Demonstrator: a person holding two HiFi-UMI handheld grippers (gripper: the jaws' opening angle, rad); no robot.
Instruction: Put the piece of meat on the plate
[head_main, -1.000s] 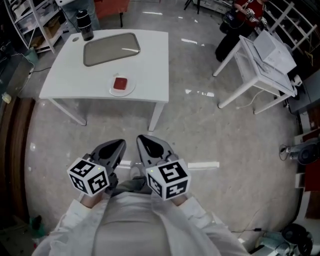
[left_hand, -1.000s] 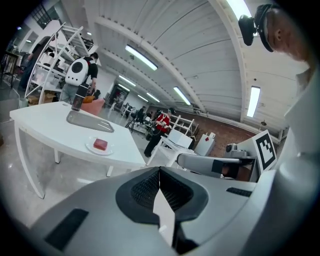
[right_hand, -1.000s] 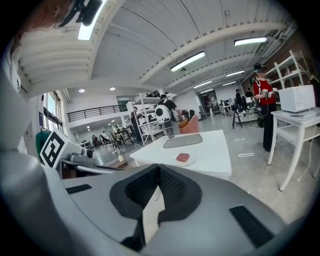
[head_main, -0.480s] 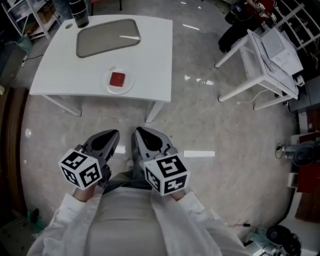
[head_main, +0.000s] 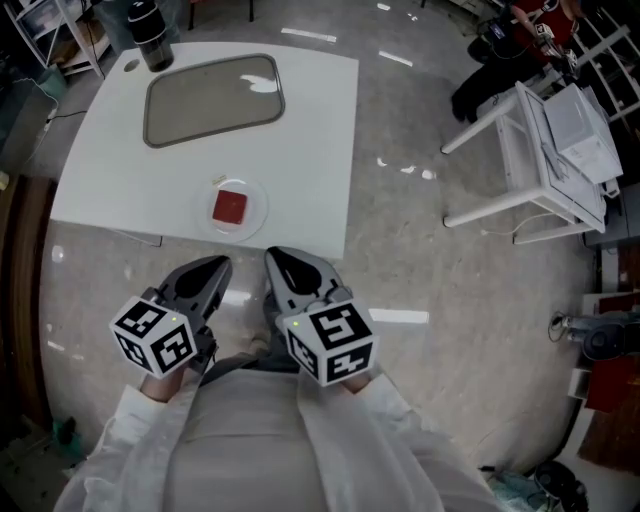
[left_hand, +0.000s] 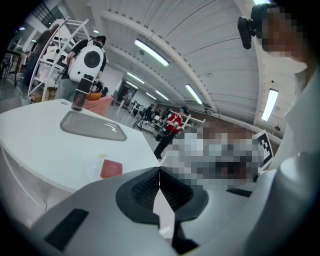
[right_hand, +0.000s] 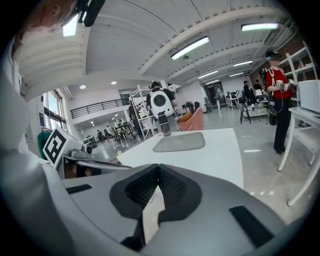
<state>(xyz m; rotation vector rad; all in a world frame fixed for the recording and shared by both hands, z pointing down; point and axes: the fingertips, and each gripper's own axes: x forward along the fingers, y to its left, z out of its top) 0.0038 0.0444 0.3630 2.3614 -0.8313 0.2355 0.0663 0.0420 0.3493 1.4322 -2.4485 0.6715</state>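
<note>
A square red piece of meat (head_main: 230, 207) lies on a small white plate (head_main: 257, 212) near the front edge of the white table (head_main: 310, 150). The left gripper view shows the meat (left_hand: 111, 169) low at the left. Both grippers are held close to the person's body, short of the table edge and over the floor. My left gripper (head_main: 216, 268) is shut with nothing in it, its jaws meeting at their tips (left_hand: 160, 172). My right gripper (head_main: 275, 258) is also shut and empty (right_hand: 158, 169). The meat does not show in the right gripper view.
A grey rectangular tray (head_main: 213, 97) lies at the back of the table, with a dark tumbler (head_main: 147, 30) at the far left corner. A second white table (head_main: 545, 150) stands to the right, a person in red (head_main: 530, 25) behind it. Shelving stands at the far left.
The table has come closer to the person and now lies just ahead of the gripper tips. Both grippers keep the same pose, shut and side by side.
</note>
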